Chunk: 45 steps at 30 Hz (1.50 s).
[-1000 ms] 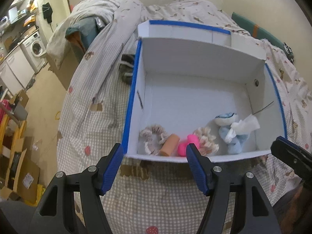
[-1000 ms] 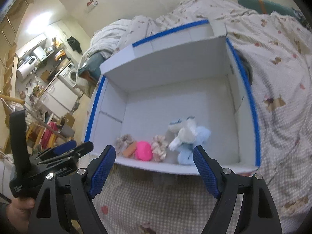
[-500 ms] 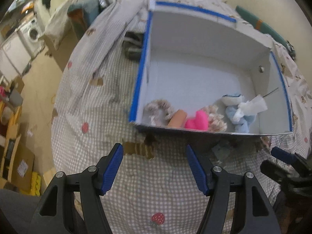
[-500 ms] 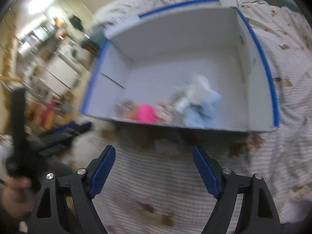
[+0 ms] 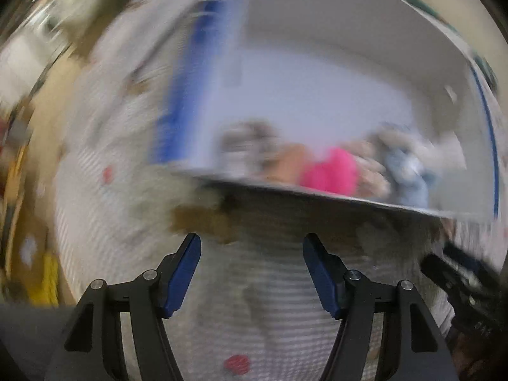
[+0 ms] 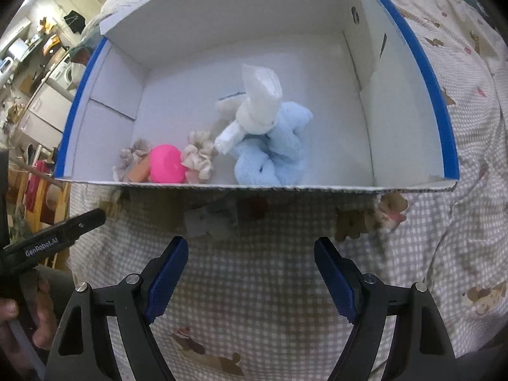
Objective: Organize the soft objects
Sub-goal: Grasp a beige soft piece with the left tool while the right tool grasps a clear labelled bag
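Observation:
A white cardboard box (image 6: 409, 133) with blue-taped edges sits on a checked bedspread (image 6: 254, 285). Along its near wall lie a pink ball (image 6: 166, 165), an orange roll (image 6: 139, 170), two beige scrunchies (image 6: 198, 154), and a light-blue plush cloth (image 6: 273, 149) with a white bagged piece (image 6: 258, 101) on top. My right gripper (image 6: 250, 277) hovers open over the bedspread, just short of the box's near edge. The left wrist view is blurred; there my left gripper (image 5: 250, 273) stands open and empty over the bedspread, with the box (image 5: 317, 89) and pink ball (image 5: 330, 173) ahead.
A small grey cloth item (image 6: 211, 217) and a brownish plush piece (image 6: 371, 217) lie on the bedspread at the foot of the box's near wall. A hand (image 6: 28, 314) holds the other gripper's handle at lower left. Room furniture and appliances (image 6: 47, 73) stand far left.
Both grippers have sunk and tipped further down toward the bedspread, so the box has slid up in each view. The jaws have kept their width. The left view has blurred.

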Each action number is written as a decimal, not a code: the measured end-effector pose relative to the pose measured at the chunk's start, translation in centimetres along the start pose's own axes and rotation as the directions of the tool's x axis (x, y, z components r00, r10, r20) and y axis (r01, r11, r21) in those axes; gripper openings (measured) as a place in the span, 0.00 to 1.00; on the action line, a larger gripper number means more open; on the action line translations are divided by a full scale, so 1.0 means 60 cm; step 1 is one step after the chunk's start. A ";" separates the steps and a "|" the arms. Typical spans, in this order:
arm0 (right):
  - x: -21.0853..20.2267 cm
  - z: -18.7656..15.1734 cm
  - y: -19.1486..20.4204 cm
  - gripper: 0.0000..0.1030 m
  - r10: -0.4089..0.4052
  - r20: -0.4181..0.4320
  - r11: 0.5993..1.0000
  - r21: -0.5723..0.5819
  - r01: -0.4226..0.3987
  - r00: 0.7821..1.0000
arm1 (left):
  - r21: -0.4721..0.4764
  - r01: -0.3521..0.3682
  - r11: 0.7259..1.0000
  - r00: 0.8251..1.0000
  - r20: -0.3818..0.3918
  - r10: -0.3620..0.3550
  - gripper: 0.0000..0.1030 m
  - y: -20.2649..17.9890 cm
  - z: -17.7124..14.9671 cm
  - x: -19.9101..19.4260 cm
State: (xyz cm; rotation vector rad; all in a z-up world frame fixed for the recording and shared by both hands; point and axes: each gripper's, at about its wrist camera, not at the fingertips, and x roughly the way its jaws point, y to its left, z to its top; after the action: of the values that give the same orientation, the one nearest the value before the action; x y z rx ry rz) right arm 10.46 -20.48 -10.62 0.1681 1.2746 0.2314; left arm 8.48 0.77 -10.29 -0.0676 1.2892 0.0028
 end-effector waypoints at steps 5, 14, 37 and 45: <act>0.001 0.012 -0.003 0.84 0.005 0.028 0.999 0.033 -0.006 1.000 | 0.138 0.079 0.987 0.997 -0.010 -0.078 0.60 -0.070 0.013 0.022; -0.005 0.016 -0.042 0.84 0.040 0.024 0.991 0.130 -0.043 0.999 | 0.048 0.157 0.986 0.979 -0.135 -0.150 0.26 -0.060 0.029 0.102; 0.109 0.029 0.095 0.84 -0.025 -0.101 0.994 -0.105 0.014 0.995 | -0.107 0.042 0.993 0.998 -0.042 -0.047 0.08 0.050 -0.008 -0.020; 0.152 0.029 0.130 0.84 -0.091 -0.090 0.987 -0.139 0.078 0.992 | -0.108 0.007 0.994 1.000 -0.027 -0.010 0.08 0.052 -0.002 -0.029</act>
State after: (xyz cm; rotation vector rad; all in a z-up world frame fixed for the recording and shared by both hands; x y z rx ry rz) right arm 14.00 -10.52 -16.62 -0.0137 1.3537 0.2549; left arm 7.73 3.94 -8.82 -0.1665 1.3157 0.0641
